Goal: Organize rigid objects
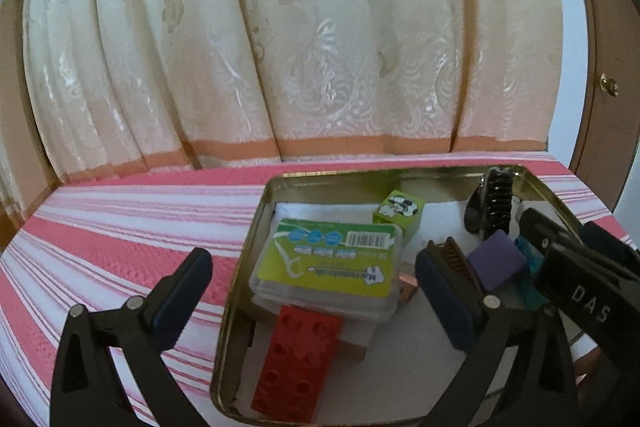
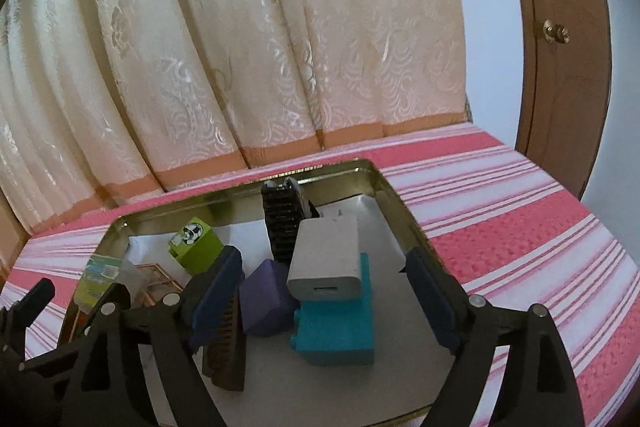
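A gold metal tin sits on a pink-and-white striped cloth. In the left wrist view it holds a red brick, a green-labelled plastic box, a green cube, a purple block, a brown comb and a black hair clip. My left gripper is open and empty above the tin's left side. My right gripper is open over a white charger that lies on a teal brick. The purple block and comb lie beside its left finger.
A cream curtain hangs behind the table. A brown wooden door with a brass knob stands at the right. The striped cloth extends left of the tin and to its right. The right gripper's body shows in the left wrist view.
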`<action>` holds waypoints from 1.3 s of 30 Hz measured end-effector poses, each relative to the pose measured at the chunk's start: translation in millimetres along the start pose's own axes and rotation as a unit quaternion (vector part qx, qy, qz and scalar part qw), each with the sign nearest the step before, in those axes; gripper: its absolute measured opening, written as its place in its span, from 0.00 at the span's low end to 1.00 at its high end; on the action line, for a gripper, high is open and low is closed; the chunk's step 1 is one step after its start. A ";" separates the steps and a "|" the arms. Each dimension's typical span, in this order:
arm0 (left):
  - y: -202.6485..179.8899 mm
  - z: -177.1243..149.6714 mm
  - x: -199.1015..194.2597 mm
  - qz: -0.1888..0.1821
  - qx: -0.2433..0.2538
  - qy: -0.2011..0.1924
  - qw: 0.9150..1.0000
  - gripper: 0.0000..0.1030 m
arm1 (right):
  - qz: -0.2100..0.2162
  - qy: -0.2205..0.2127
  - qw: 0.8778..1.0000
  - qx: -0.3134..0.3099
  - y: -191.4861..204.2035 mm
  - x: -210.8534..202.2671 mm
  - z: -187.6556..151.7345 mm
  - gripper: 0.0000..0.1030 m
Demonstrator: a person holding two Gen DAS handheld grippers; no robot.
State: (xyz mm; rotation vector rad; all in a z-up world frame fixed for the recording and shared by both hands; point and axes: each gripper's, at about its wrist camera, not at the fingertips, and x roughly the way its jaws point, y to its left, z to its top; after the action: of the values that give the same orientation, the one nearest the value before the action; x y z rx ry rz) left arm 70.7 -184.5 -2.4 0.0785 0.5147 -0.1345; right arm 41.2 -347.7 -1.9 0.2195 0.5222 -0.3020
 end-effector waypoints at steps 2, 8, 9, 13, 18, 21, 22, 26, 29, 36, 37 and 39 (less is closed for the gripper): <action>1.7 -1.0 -5.8 0.000 -0.004 -0.014 1.000 1.00 | -0.006 -0.015 1.000 0.002 -0.4 -7.6 -1.3 0.88; 10.4 -3.7 -19.8 -0.005 -0.016 -0.042 0.999 1.00 | -0.019 -0.053 0.998 0.000 -1.5 -27.8 -6.1 0.89; 11.1 -4.7 -20.6 -0.005 -0.016 -0.040 0.999 1.00 | -0.023 -0.061 0.998 -0.003 -1.3 -32.1 -7.1 0.89; 15.2 -7.4 -27.1 -0.011 -0.025 -0.044 0.999 1.00 | -0.040 -0.092 0.995 -0.026 6.5 -48.8 -12.4 0.89; 23.2 -12.2 -34.9 -0.019 -0.040 -0.045 0.998 1.00 | -0.046 -0.112 0.992 -0.041 13.9 -63.4 -19.3 0.89; 25.1 -16.5 -42.9 -0.017 -0.041 -0.051 0.998 1.00 | -0.047 -0.123 0.990 -0.047 16.6 -70.4 -22.9 0.90; 26.4 -18.2 -45.9 -0.018 -0.040 -0.053 0.998 1.00 | -0.047 -0.124 0.990 -0.048 17.3 -72.8 -24.3 0.90; 28.4 -22.9 -56.4 -0.014 -0.038 -0.069 0.997 1.00 | -0.043 -0.129 0.990 -0.046 18.3 -83.5 -30.9 0.90; 29.5 -25.4 -65.1 -0.012 -0.035 -0.087 0.995 1.00 | -0.047 -0.141 0.988 -0.047 18.0 -91.7 -35.1 0.90; 31.7 -28.0 -72.0 -0.011 -0.033 -0.091 0.995 1.00 | -0.045 -0.150 0.986 -0.047 17.5 -101.8 -40.5 0.90; 31.1 -28.3 -72.6 -0.010 -0.032 -0.092 0.995 1.00 | -0.045 -0.150 0.987 -0.047 17.3 -102.1 -40.6 0.90; 29.2 -28.4 -72.7 -0.008 -0.028 -0.092 0.995 1.00 | -0.043 -0.149 0.987 -0.045 16.6 -103.1 -41.3 0.90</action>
State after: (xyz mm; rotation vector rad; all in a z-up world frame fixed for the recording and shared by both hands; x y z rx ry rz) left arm -1.4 -144.6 10.1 0.0075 0.3349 -0.1424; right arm -57.0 -297.3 18.8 0.0621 0.2478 -0.3879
